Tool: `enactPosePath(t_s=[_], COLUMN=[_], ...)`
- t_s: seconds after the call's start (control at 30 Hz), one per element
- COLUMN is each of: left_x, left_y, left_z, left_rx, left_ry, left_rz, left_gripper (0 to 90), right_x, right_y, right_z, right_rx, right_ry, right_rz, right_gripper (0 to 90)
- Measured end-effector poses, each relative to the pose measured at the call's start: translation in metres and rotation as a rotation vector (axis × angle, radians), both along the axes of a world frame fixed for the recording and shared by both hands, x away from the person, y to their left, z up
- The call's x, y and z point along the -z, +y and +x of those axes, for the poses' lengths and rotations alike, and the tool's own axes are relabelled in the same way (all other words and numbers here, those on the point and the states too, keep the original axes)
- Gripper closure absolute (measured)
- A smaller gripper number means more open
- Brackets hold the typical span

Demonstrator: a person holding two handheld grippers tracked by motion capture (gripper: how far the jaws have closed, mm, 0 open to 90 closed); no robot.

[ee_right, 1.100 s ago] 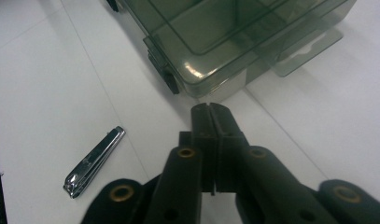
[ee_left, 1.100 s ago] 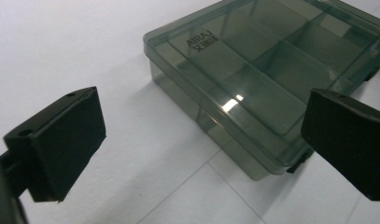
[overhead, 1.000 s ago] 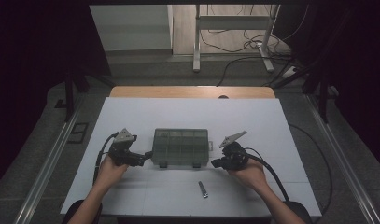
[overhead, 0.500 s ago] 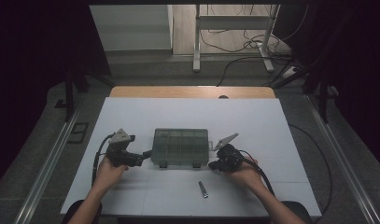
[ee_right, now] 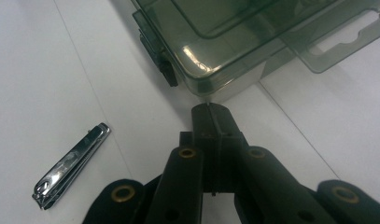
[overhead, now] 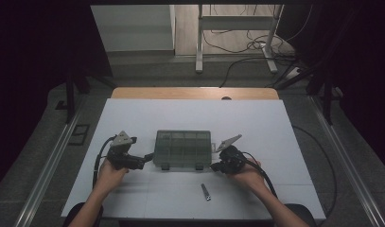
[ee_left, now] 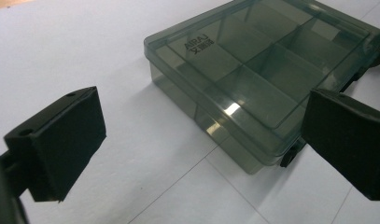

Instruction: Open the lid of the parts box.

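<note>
A smoky clear plastic compartment box with its lid down lies in the middle of the white table. My left gripper stands open at the box's left front corner, one jaw on each side of that corner, pads not touching it. My right gripper is shut with nothing between its jaws, its tips right at the box's front right corner, beside a black latch. A metal nail clipper lies on the table in front of the box, also seen as the clipper left of the right jaws.
The white table top ends in a wooden strip at the far edge. Cables trail from both grippers along the table's near side. The box's hang tab sticks out at its right end.
My right gripper has slid a little left and toward the box's front right corner. The left gripper and the box have stayed put.
</note>
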State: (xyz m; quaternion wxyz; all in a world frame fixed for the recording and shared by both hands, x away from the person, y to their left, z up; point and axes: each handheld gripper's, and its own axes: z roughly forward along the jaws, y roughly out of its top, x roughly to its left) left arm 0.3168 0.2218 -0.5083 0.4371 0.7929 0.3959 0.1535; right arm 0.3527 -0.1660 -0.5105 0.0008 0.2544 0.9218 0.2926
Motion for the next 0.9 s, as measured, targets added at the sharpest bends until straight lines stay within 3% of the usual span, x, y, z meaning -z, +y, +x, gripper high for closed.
enactPosePath(t_s=[0.17,0.37,0.53,0.9], left_x=[-0.0008,-0.0006,-0.0013,0.0011], left_y=[0.0006,0.0000,0.0011,0.0035], left_z=[-0.0021,-0.0027,-0.0034,-0.0020], left_rx=[-0.002,0.002,-0.007,-0.008], left_ry=[-0.013,0.008,0.003,0.034], left_rz=[0.013,0.021,0.029,-0.006], left_gripper=[0.7,0.1,0.1,0.1], right_x=[-0.0016,-0.0043,-0.0062,-0.0089], right_y=[-0.0010,-0.0024,-0.0032,-0.0040], right_z=[-0.0007,-0.0019,-0.0031,-0.0054], right_rx=[0.006,0.008,0.009,0.010], right_ry=[0.001,0.000,-0.005,-0.015], right_rz=[0.011,0.028,0.041,0.049], right_gripper=[89.3,89.3,89.3,89.3])
